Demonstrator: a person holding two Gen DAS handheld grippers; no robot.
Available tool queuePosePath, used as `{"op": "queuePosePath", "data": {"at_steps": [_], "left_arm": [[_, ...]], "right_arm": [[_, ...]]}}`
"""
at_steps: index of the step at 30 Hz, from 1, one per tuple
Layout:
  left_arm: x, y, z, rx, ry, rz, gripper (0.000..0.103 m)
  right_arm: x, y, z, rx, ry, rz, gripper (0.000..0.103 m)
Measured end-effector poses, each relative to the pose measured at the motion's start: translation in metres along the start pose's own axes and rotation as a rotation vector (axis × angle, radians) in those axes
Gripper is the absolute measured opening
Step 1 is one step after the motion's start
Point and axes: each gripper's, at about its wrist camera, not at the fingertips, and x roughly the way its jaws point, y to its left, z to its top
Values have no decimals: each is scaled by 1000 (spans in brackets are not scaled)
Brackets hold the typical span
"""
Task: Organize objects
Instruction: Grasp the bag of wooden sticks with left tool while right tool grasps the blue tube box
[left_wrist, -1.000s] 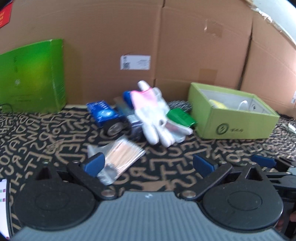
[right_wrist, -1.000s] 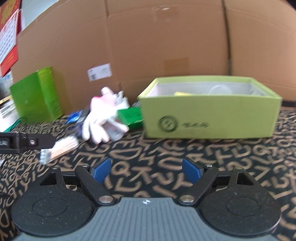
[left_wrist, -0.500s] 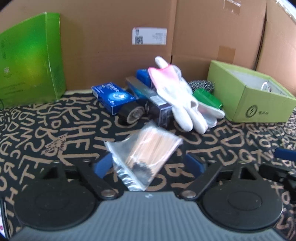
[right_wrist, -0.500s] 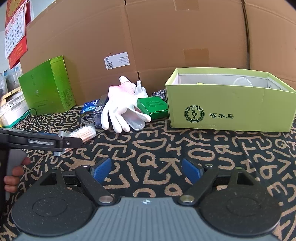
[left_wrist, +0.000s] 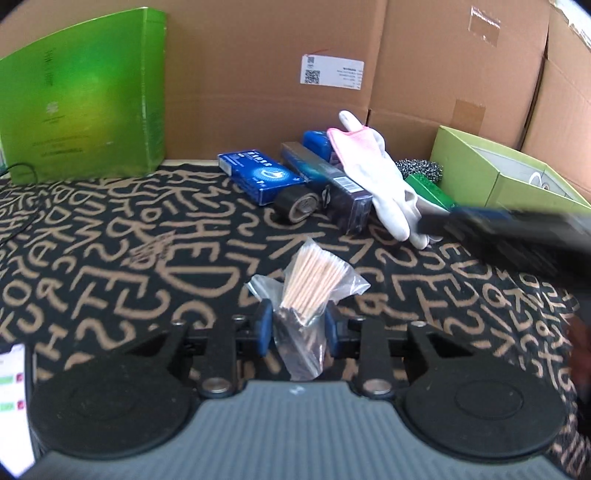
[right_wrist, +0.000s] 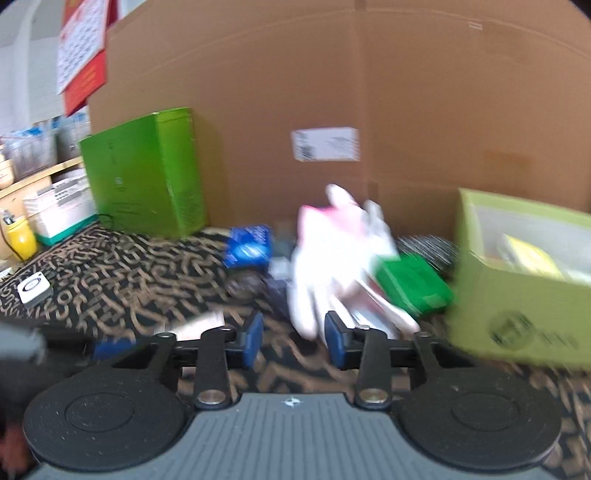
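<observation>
We have the left gripper (left_wrist: 298, 326) closed on the bag of cotton swabs (left_wrist: 309, 295), its blue pads pinching the clear plastic at the near end while the wooden sticks fan out toward the far side. The bag sits low over the patterned cloth (left_wrist: 110, 258), near and centre in the left wrist view; we cannot tell whether it touches the cloth. We judge it very light, the film slippery and soft, the bundle inside fairly stiff, so a hold across the sticks themselves should be safer than on loose plastic.

Our right gripper (right_wrist: 293, 341) holds nothing; its pads stand a little apart with the cloth showing between them, and its view is blurred. It points at the white gloves (right_wrist: 332, 251) in the pile at the far side.

Counting now: one bag of swabs, one pile of gloves (how many gloves we cannot tell), one blue box (left_wrist: 260, 177), one long dark box (left_wrist: 327, 184), one roll of black tape (left_wrist: 297, 201), one small green box (left_wrist: 430, 192), one steel scrubber (left_wrist: 419, 170). One open light-green box (left_wrist: 480, 177) waits at the far right, one tall green box (left_wrist: 81, 103) at the far left. The gloves look soft and floppy; pinch them mid-palm, we reckon.
</observation>
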Motion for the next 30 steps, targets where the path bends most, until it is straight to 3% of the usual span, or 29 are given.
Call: {"op": "queuePosePath", "data": {"at_steps": [5, 10, 11, 17, 21, 25, 28, 30], "left_arm": [[-8, 10, -4, -16, 0, -10, 28], [-7, 12, -5, -13, 5, -24, 28], [-7, 12, -5, -13, 5, -25, 29], [-13, 11, -6, -13, 9, -56, 28], [-24, 5, -11, -4, 22, -101, 28], [-38, -6, -24, 56, 37, -117, 28], [-46, -14, -29, 102, 21, -109, 38], [-50, -18, -28, 127, -3, -99, 58]], "right_arm": [[53, 13, 20, -45, 3, -27, 36], [82, 19, 20, -85, 60, -77, 35], [82, 19, 18, -89, 63, -84, 25], [29, 21, 14, -108, -14, -62, 25], [-21, 16, 0, -109, 43, -43, 25], [-75, 0, -32, -33, 120, 3, 25], [-100, -5, -51, -27, 167, -6, 25], [-107, -1, -57, -58, 161, -26, 25]]}}
